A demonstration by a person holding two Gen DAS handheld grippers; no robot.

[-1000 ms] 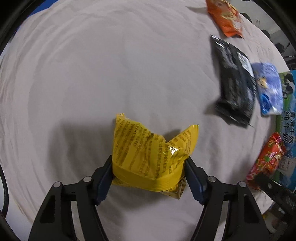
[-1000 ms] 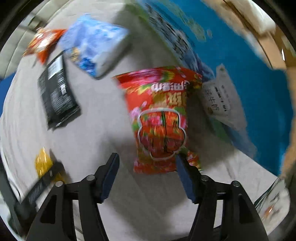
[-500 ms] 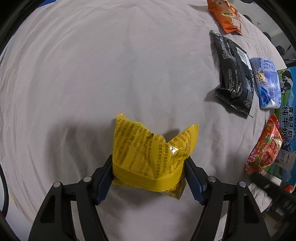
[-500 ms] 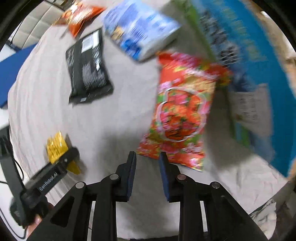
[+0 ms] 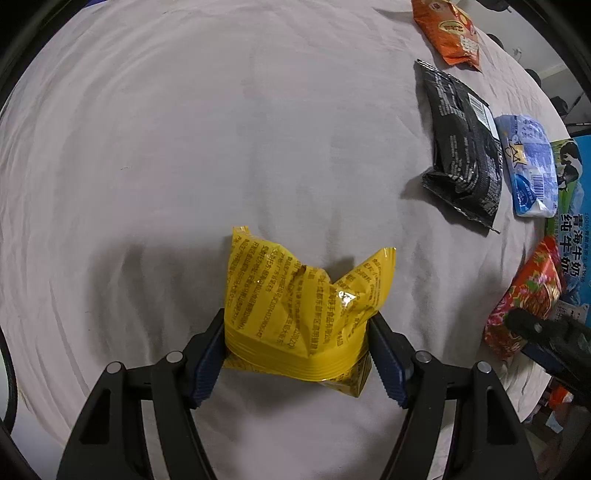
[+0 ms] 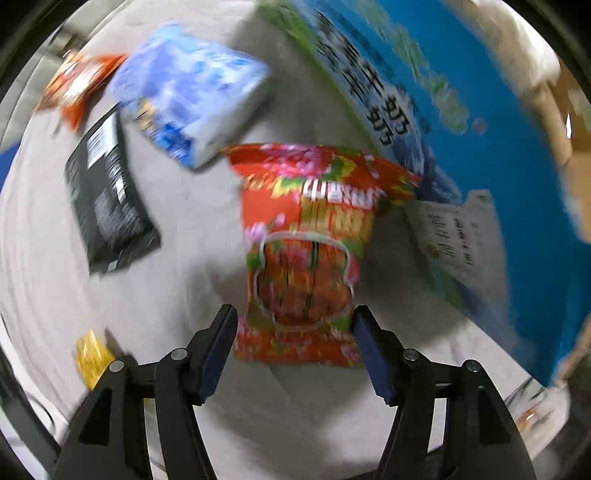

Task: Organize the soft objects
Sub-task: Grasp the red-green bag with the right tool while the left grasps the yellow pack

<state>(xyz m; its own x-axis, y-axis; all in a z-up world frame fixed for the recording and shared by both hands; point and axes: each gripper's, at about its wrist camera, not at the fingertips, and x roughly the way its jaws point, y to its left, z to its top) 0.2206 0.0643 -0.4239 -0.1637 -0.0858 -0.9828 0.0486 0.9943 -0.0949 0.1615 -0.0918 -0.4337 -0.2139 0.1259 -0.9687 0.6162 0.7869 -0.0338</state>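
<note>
My left gripper (image 5: 297,350) is shut on a crumpled yellow snack packet (image 5: 303,310) and holds it over the grey cloth-covered table (image 5: 184,147). My right gripper (image 6: 293,339) is open, its jaws on either side of the near end of a red flowered snack bag (image 6: 306,240) that lies on the cloth. That red bag also shows in the left wrist view (image 5: 528,295), with part of the right gripper in front of it. The right wrist view is blurred. The yellow packet shows there at the lower left (image 6: 90,356).
A row of packets lies along the table's right side: an orange bag (image 5: 452,33), a black bag (image 5: 463,147) and a light blue pack (image 5: 528,166). A blue and green milk carton box (image 6: 461,110) lies just beyond the red bag, with a white paper label (image 6: 456,232).
My right gripper has opened from nearly shut and moved in around the near end of the red bag. My left gripper still holds the yellow packet in the same place.
</note>
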